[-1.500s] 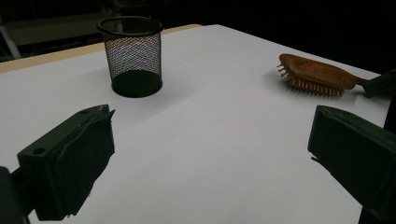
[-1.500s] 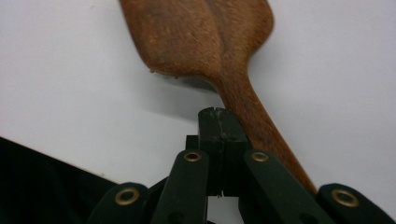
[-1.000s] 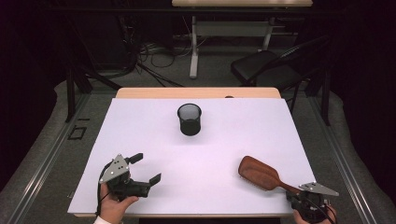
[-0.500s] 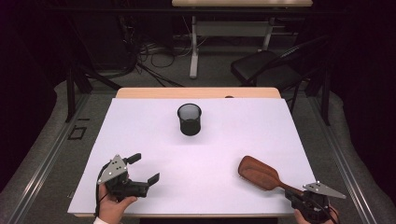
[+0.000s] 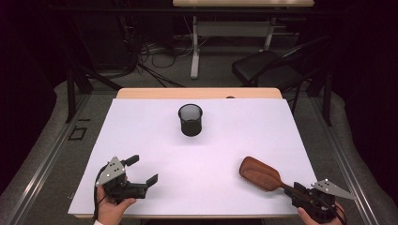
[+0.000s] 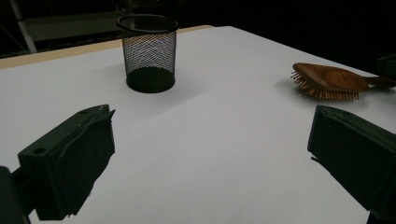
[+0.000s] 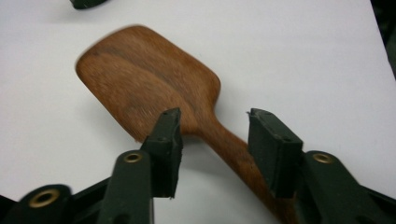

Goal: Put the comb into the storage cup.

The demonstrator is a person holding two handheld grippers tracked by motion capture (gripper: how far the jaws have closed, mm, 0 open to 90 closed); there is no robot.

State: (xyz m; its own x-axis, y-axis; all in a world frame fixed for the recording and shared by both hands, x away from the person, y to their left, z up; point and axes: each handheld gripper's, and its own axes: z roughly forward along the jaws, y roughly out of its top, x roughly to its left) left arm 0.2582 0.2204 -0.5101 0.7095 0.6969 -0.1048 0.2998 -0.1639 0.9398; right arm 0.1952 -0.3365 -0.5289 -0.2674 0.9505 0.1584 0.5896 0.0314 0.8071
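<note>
A wooden hairbrush [image 5: 259, 173] lies bristles down on the white table [image 5: 211, 150] near the front right. It also shows in the left gripper view [image 6: 329, 78]. My right gripper [image 5: 294, 190] sits at the brush's handle. Its jaws have just been opening and now stand on either side of the handle [image 7: 229, 149] without pressing on it; the brush's paddle back [image 7: 149, 88] lies just ahead. Near the front left corner a hand holds my left gripper [image 5: 143, 169], its jaws [image 6: 210, 154] spread wide with nothing between them.
A black mesh cup [image 5: 190, 119] stands upright at the middle back of the table, also seen in the left gripper view [image 6: 148, 51]. Behind the table are a dark chair [image 5: 267, 70] and desk legs. The table's front edge runs just under both hands.
The right gripper has edged slightly back toward the front right corner, while the brush stays lying where it was. The left gripper has kept still.
</note>
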